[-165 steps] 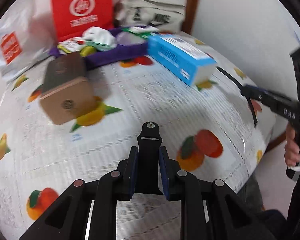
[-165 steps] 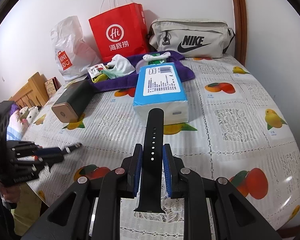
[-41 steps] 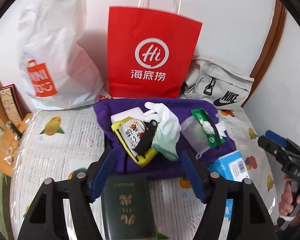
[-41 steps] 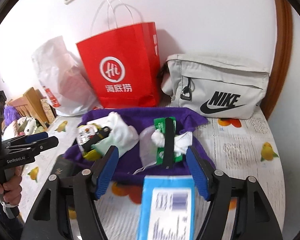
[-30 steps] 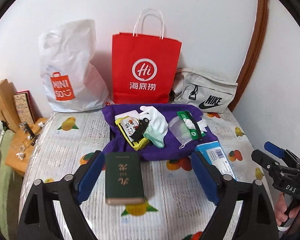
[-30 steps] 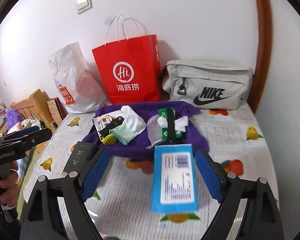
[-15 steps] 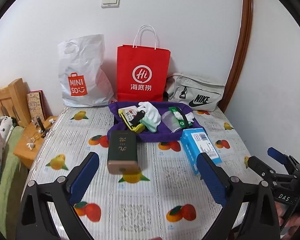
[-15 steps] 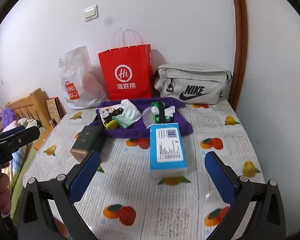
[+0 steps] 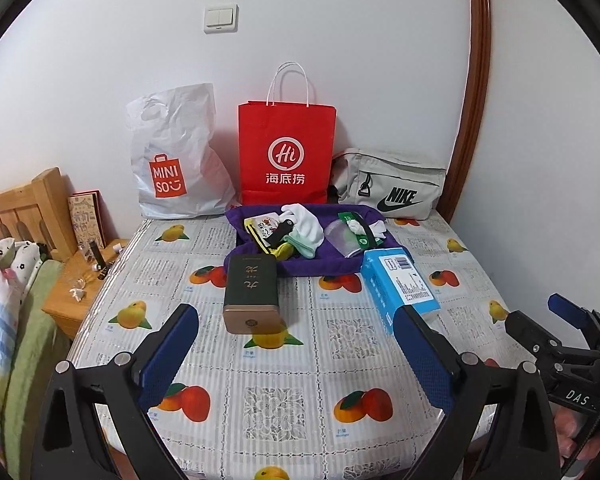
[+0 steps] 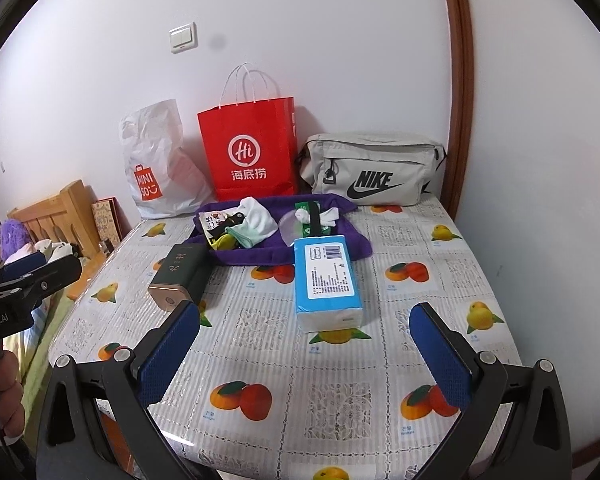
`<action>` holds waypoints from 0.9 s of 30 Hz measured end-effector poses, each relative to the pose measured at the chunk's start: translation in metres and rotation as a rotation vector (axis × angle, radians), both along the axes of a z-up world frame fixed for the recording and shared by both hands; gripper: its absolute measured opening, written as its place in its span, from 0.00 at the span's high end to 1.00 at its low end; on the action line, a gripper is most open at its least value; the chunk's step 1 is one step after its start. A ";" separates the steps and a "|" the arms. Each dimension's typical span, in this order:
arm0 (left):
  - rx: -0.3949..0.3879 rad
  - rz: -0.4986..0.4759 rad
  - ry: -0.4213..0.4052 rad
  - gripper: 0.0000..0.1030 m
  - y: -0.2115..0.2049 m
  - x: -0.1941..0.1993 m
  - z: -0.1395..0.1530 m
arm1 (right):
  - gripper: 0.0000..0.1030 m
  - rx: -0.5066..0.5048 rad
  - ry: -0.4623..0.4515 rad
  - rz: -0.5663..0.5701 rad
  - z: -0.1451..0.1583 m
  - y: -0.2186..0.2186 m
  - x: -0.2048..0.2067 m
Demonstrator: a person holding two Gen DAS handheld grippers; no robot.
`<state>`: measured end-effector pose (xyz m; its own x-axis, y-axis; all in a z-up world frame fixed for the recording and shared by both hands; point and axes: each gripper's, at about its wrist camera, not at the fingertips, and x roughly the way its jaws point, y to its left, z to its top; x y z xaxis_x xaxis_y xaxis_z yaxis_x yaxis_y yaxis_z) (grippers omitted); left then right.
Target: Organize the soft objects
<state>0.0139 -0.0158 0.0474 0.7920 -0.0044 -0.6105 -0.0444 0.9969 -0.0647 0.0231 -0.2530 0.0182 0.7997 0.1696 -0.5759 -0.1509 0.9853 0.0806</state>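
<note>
Both grippers, left gripper [image 9: 296,344] and right gripper [image 10: 304,344], have pulled back, fingers spread and empty; watch straps [image 10: 314,216] lie far ahead on the purple cloth [image 10: 356,242], apparently sorted.

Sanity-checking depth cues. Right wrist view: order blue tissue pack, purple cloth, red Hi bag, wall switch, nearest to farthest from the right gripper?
1. Blue tissue pack: just ahead of the open right gripper, mid-table.
2. Purple cloth: directly behind the pack, holding small items.
3. Red Hi bag: upright at the table's far edge, against the wall.
4. Wall switch: on the wall, above and left of the bag.
</note>
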 end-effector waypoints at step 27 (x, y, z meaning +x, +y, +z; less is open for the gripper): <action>0.007 0.005 -0.002 0.04 0.000 -0.009 0.000 | 0.00 -0.016 -0.007 -0.001 0.001 0.003 -0.010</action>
<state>0.0048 -0.0159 0.0472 0.7932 0.0041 -0.6090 -0.0496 0.9971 -0.0579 0.0130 -0.2499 0.0195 0.8037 0.1592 -0.5733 -0.1502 0.9866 0.0633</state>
